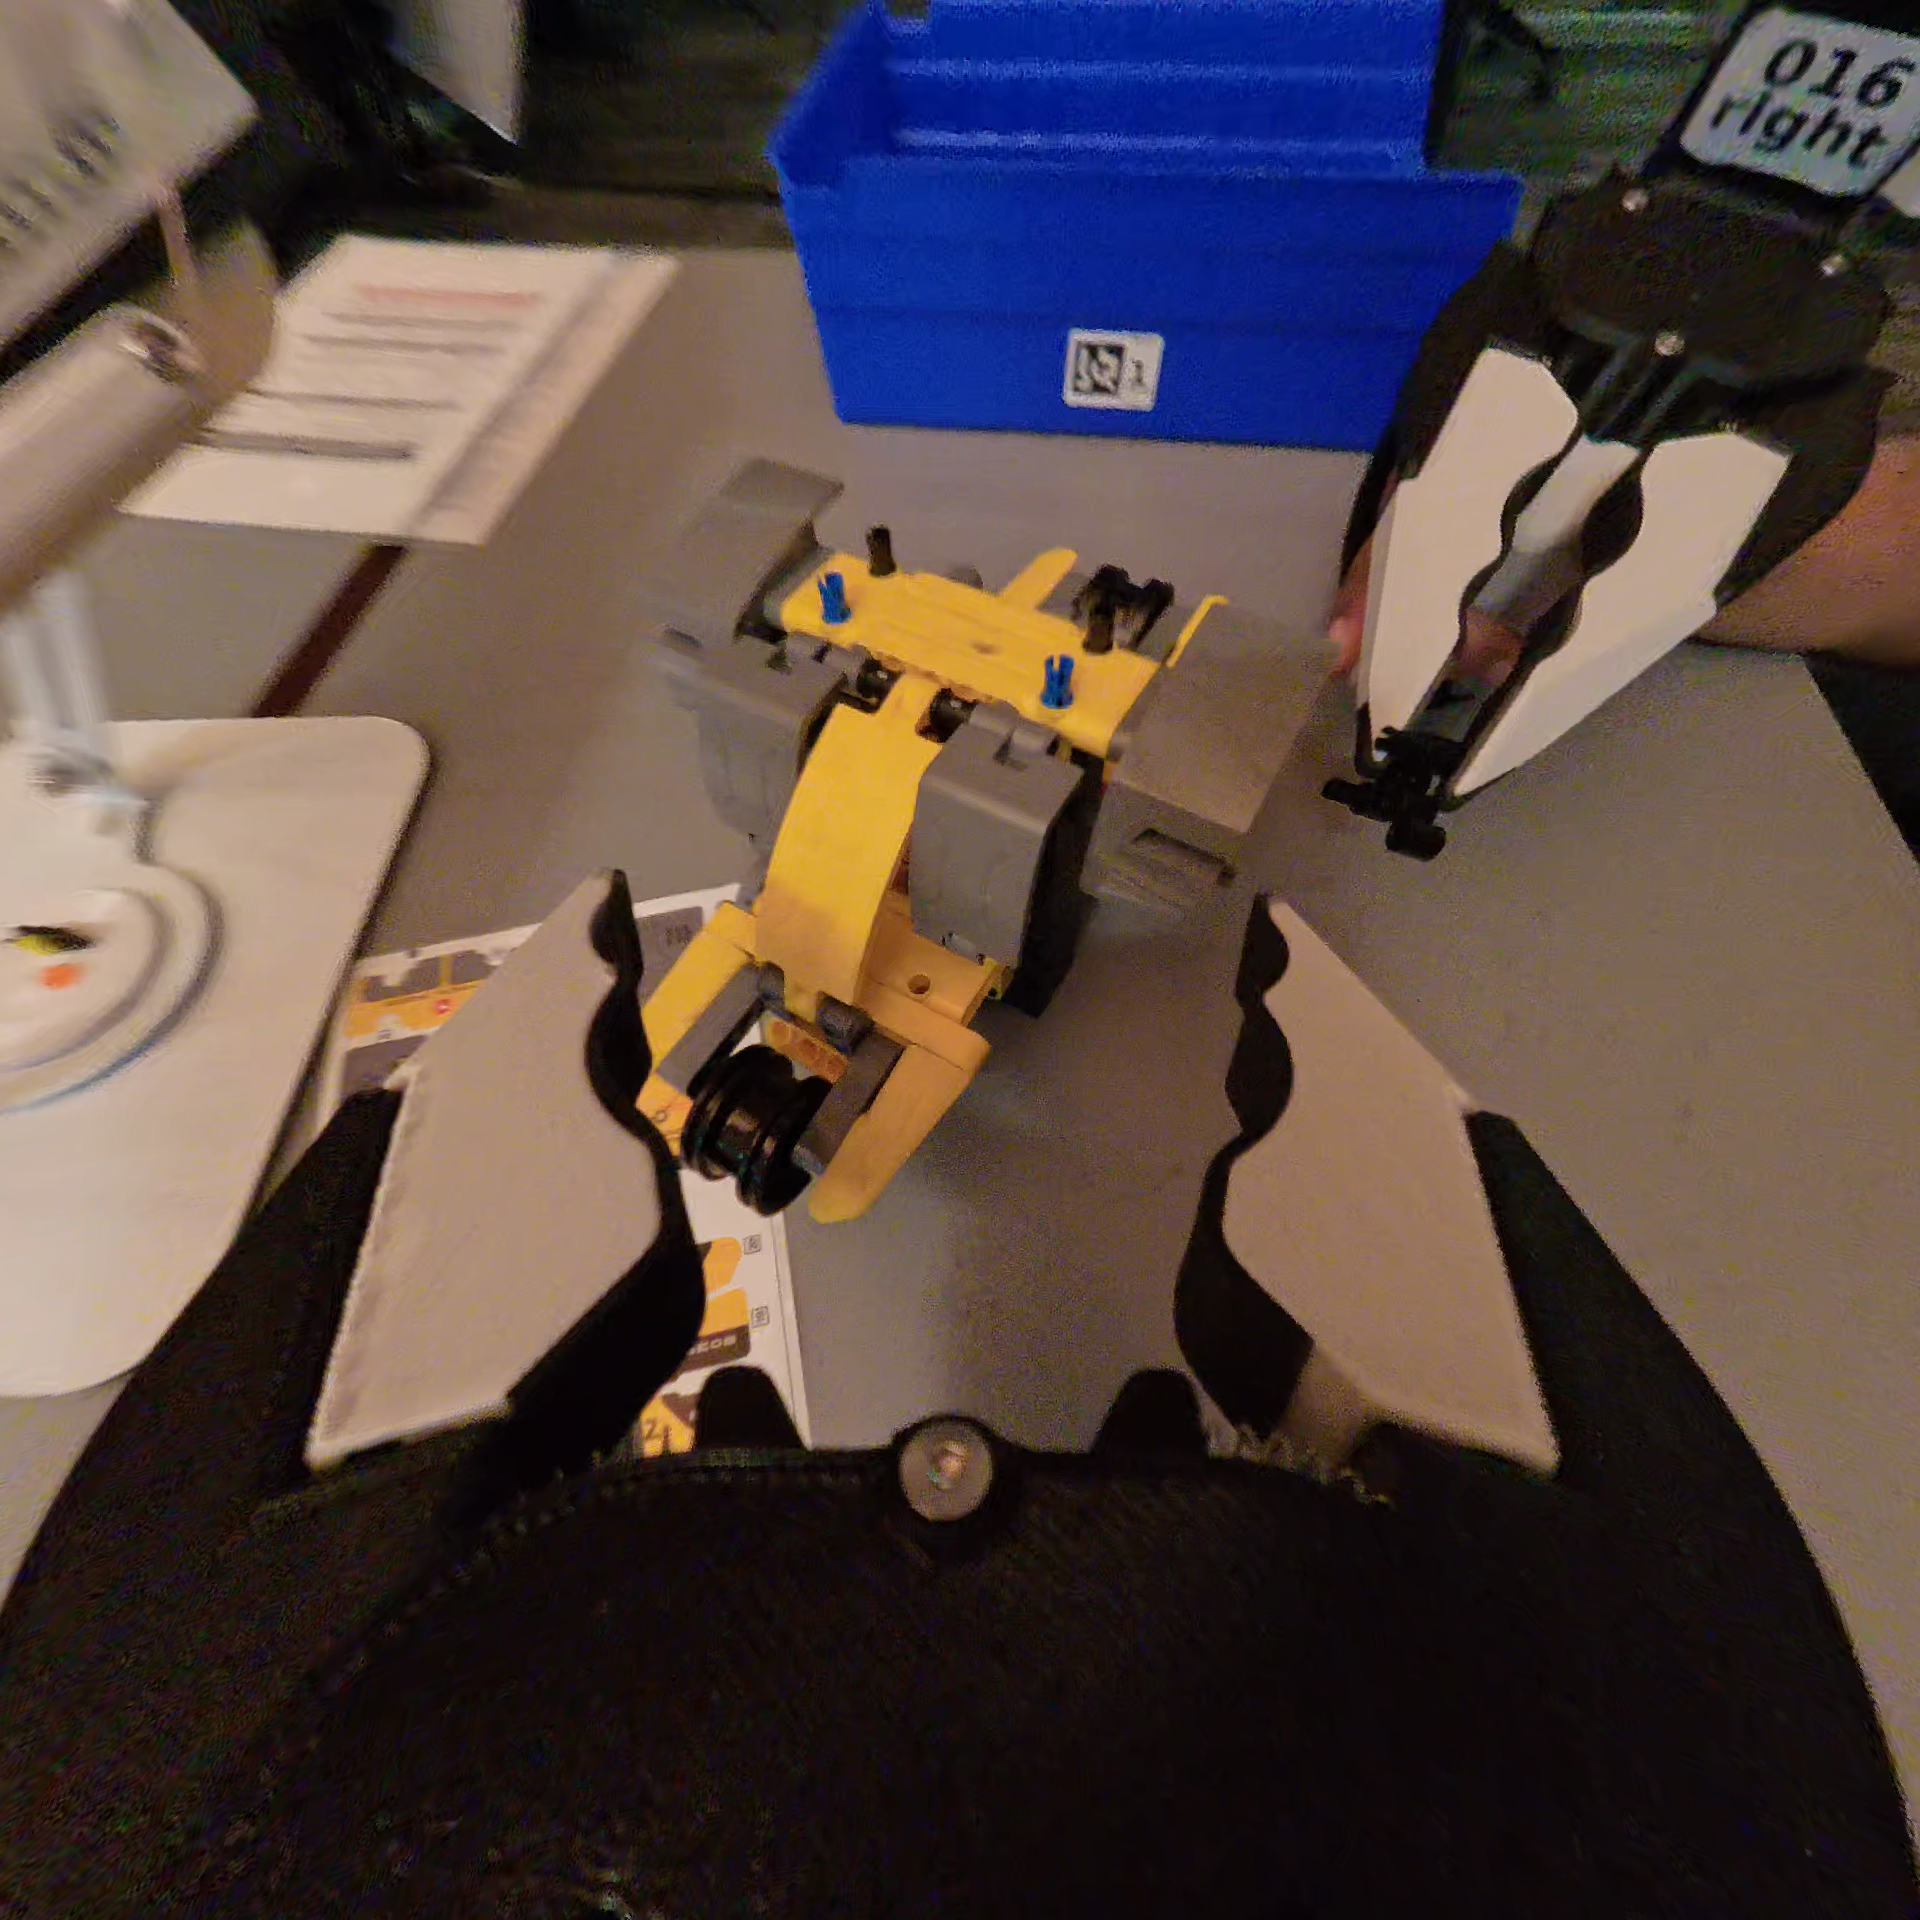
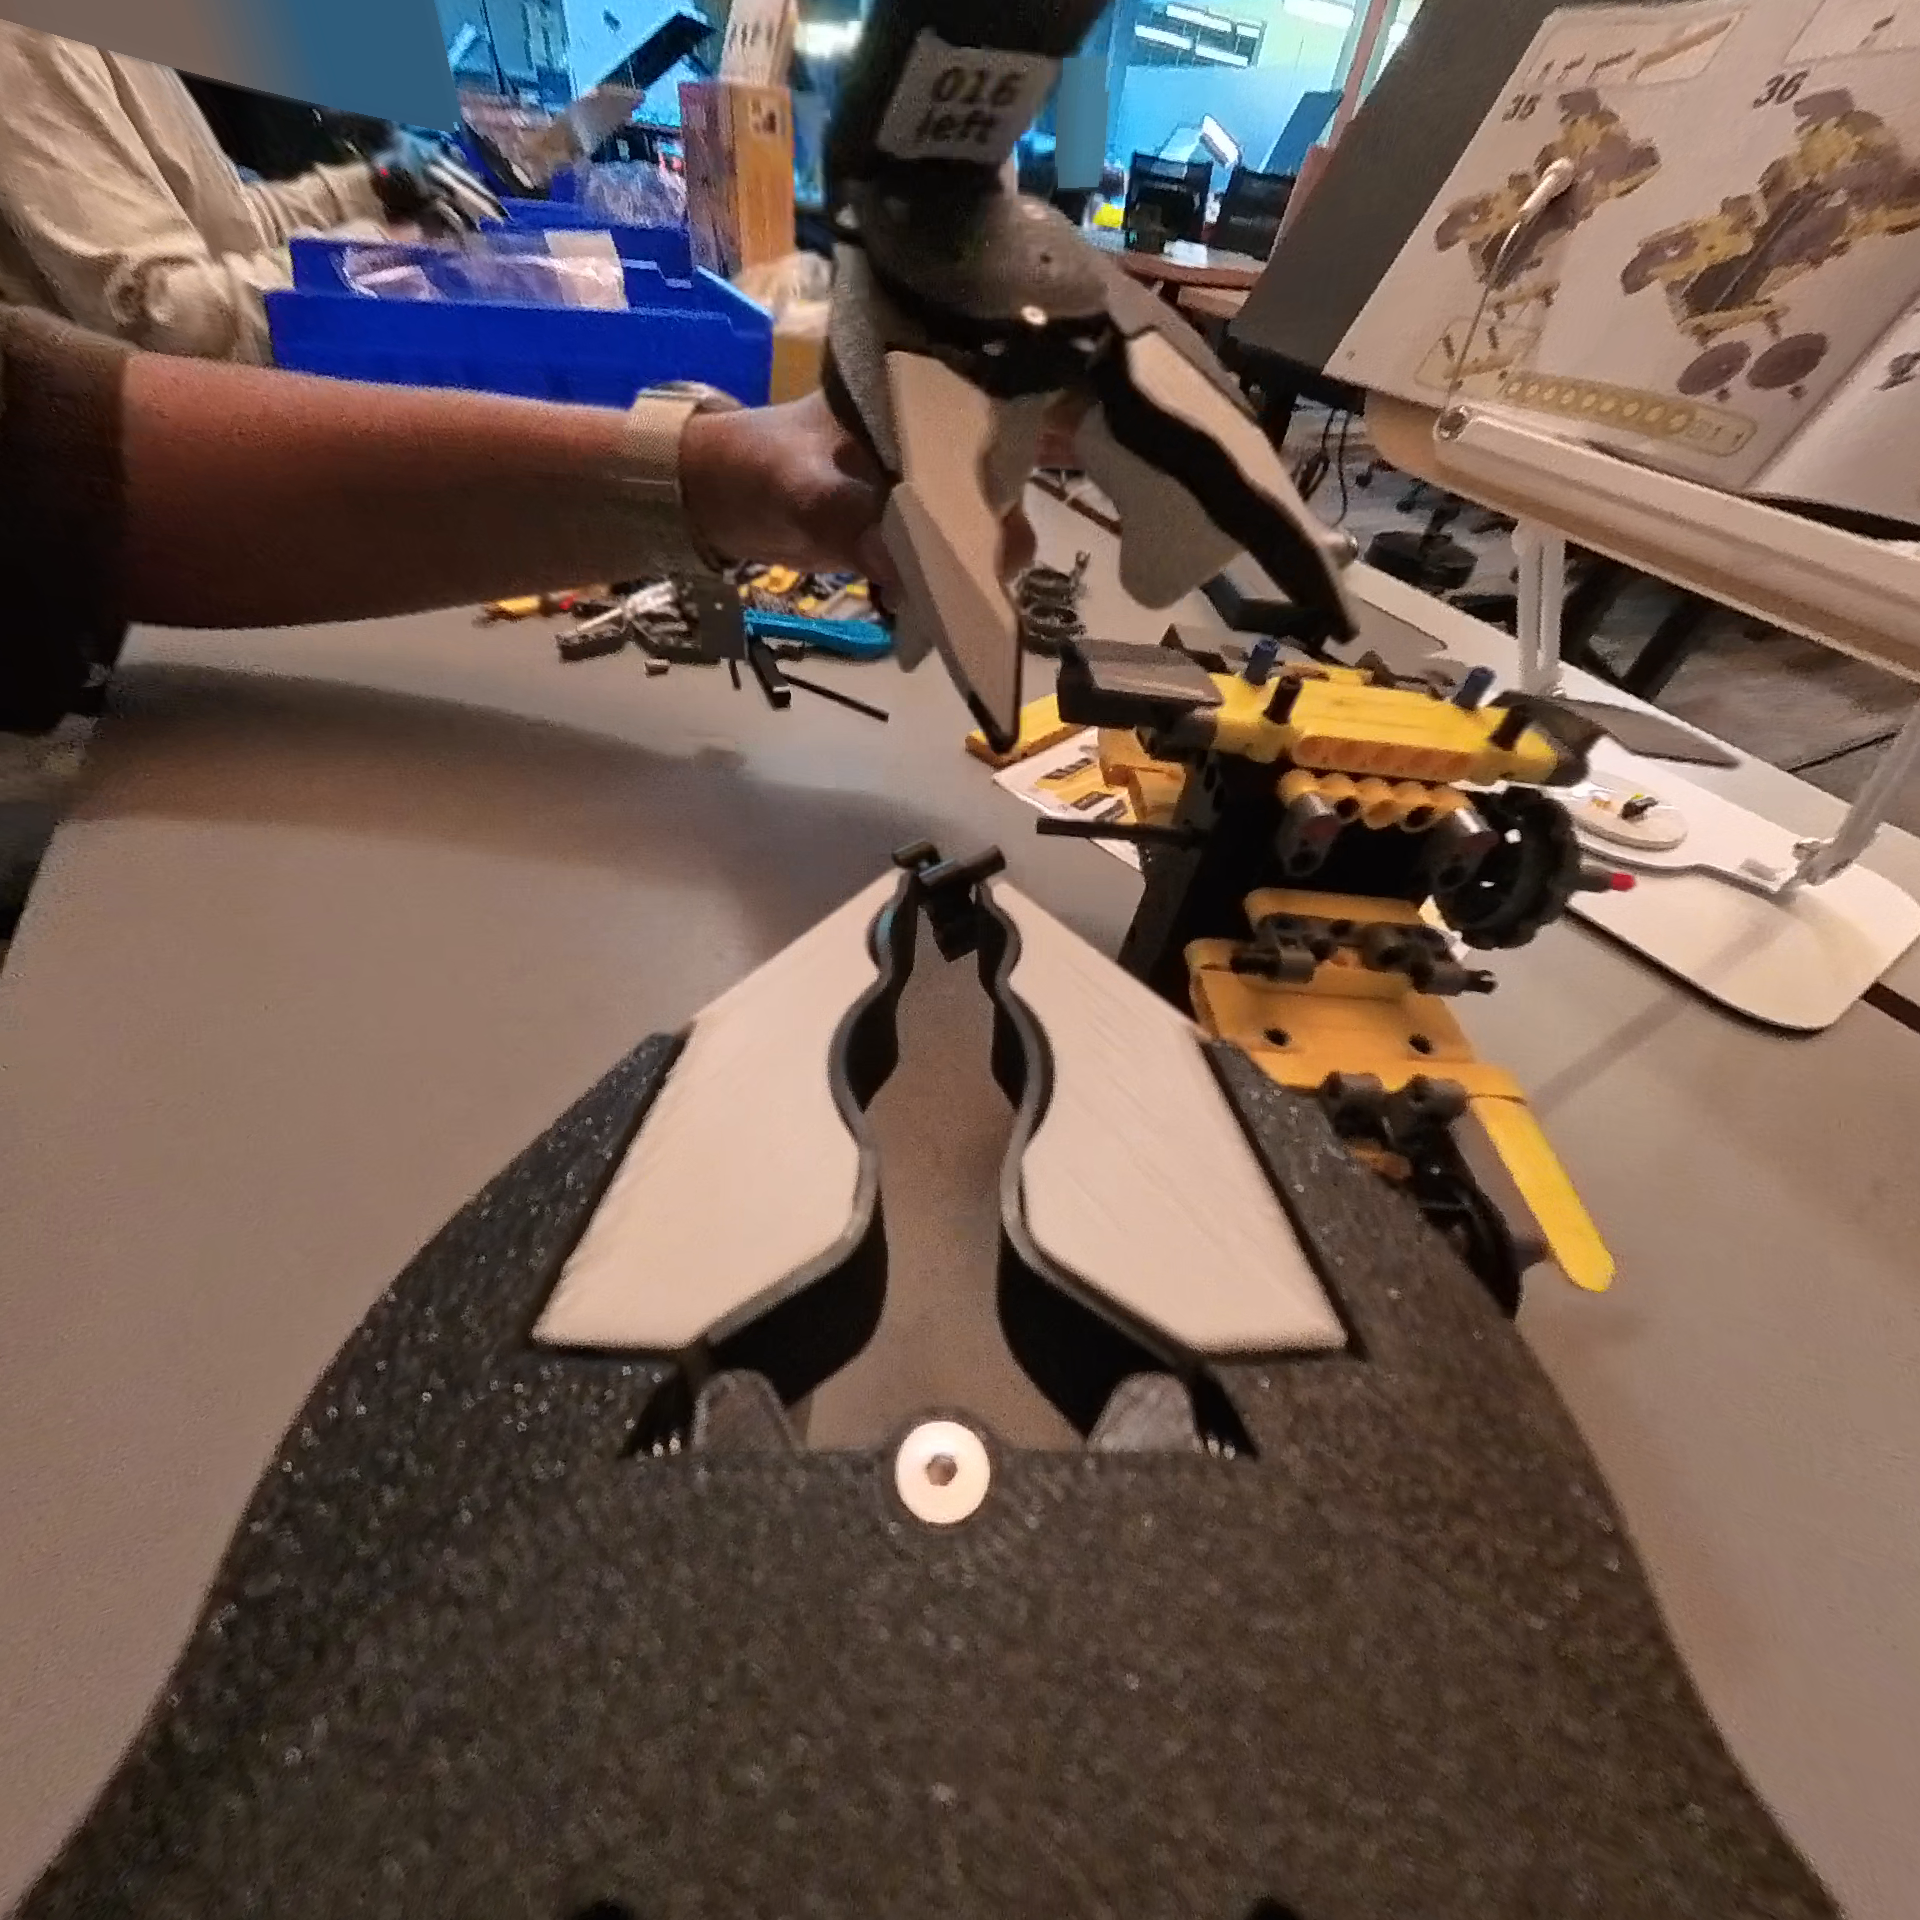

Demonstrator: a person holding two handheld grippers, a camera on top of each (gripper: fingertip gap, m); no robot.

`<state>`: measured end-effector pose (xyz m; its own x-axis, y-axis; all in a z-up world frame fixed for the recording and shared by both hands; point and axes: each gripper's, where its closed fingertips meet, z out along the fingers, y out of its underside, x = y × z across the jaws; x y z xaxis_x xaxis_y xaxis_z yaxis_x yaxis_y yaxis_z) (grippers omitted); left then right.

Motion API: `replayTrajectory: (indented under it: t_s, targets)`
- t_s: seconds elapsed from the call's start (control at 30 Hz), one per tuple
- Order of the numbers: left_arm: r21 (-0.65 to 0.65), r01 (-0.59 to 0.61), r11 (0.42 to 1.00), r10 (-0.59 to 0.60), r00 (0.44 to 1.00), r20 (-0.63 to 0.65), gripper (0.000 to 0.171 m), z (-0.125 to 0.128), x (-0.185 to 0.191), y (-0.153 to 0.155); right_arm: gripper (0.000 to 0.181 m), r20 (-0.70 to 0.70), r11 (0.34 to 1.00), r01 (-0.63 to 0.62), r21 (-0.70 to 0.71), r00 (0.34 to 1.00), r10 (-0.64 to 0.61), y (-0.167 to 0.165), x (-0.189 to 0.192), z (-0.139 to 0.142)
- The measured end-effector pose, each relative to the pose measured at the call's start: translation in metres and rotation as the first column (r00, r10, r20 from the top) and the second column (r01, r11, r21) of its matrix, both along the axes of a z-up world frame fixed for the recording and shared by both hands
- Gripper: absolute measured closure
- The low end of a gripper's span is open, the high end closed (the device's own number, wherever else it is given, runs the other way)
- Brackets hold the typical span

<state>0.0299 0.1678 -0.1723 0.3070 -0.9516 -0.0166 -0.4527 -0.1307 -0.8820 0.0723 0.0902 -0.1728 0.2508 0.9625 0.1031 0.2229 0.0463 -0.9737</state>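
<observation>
The right gripper pinches a small black connector piece at its fingertips, just beside the yellow and grey brick model on the grey table. The left gripper hangs spread wide and empty above the model's black wheel, with a blue bin behind and a paper leaflet underneath

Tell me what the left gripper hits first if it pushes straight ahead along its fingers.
Probably the yellow and grey brick model: the left gripper is open, and the model's black wheel already sits between its fingers. Depth is uncertain.

blue bin far | printed sheet left | white stand base | leaflet under model
</observation>
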Motion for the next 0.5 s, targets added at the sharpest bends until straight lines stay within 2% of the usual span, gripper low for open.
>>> replayTrajectory:
  t_s: [0.17, 0.23, 0.33, 0.5]
  targets:
    - [-0.056, 0.012, 0.998, -0.017, 0.996, -0.086, 0.069, -0.031, 0.002, 0.002, 0.171, 0.068, 0.996, -0.006, -0.087, 0.998, 0.012, 0.001, -0.002, -0.017]
    - [-0.034, -0.022, 0.999, 0.019, 0.996, -0.087, 0.073, -0.033, 0.001, 0.003, 0.171, 0.11, 0.992, -0.005, -0.127, 0.994, 0.019, 0.001, -0.003, -0.026]
    - [-0.02, -0.105, 0.994, 0.103, 0.988, -0.112, 0.093, -0.031, -0.004, 0.009, 0.171, 0.158, 0.983, 0.0, -0.182, 0.987, 0.03, 0.0, -0.003, -0.037]
    - [-0.012, -0.205, 0.979, 0.199, 0.962, -0.187, 0.1, -0.032, -0.007, 0.007, 0.171, 0.203, 0.975, 0.034, -0.222, 0.979, 0.012, 0.004, 0.001, -0.046]
